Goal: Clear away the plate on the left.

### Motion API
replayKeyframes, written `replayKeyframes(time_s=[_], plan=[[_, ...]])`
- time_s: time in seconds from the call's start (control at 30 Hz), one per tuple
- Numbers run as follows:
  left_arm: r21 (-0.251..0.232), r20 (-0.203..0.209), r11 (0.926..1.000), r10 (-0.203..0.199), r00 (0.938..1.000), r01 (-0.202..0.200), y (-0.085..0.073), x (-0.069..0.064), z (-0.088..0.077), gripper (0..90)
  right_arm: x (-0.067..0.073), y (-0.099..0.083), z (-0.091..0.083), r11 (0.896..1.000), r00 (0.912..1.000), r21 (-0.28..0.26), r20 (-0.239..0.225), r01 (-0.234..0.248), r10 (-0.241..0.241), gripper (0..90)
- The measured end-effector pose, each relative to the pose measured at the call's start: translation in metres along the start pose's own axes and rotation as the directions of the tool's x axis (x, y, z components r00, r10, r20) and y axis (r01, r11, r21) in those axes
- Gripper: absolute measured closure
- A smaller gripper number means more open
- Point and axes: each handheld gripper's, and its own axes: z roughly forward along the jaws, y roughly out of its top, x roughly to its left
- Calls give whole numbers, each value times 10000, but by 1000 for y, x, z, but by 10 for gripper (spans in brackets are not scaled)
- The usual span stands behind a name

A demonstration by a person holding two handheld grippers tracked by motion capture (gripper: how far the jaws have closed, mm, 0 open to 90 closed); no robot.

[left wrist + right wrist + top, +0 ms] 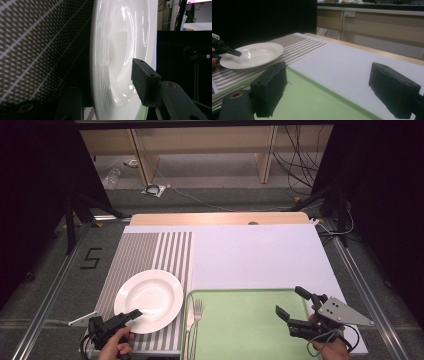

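When looking from the high view, find the white plate [150, 297] on the striped mat [150, 250], at 9 o'clock from the green tray [240, 320], with a fork [197, 312] lying at the tray's left edge. Note the left gripper [134, 314] at the plate's 7 o'clock rim, jaws half spread, one above the rim and one under it. Note also the right gripper [291, 301] over the tray's 3 o'clock side, spread wide and holding nothing; keep it there, well apart from the plate.

Seen through the left gripper view: plate [117, 50] standing on edge between the two jaws, upper pad [143, 82] just beside the glossy inner slope, seemingly not pressing yet. Push in deeper, up to the flat band of the rim, before closing. Close slowly and firmly, against probable slipping on the glazed surface. Keep the lower jaw from catching the mat [37, 50].

Seen through the right gripper view: plate [254, 55] at 10 o'clock, left gripper [227, 51] at its left rim, own jaws of the right gripper [332, 92] wide apart above the tray [312, 100]. Lift level, then probably carry toward the tray without touching the fork.
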Motion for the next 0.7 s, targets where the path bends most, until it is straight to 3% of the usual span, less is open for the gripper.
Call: replayKeyframes(time_s=[0.7], plan=[[-211, -281, 9989, -432, 9987, 426, -1, 4, 6, 727, 1, 0, 0, 10000, 10000, 10, 0, 20, -20, 158]])
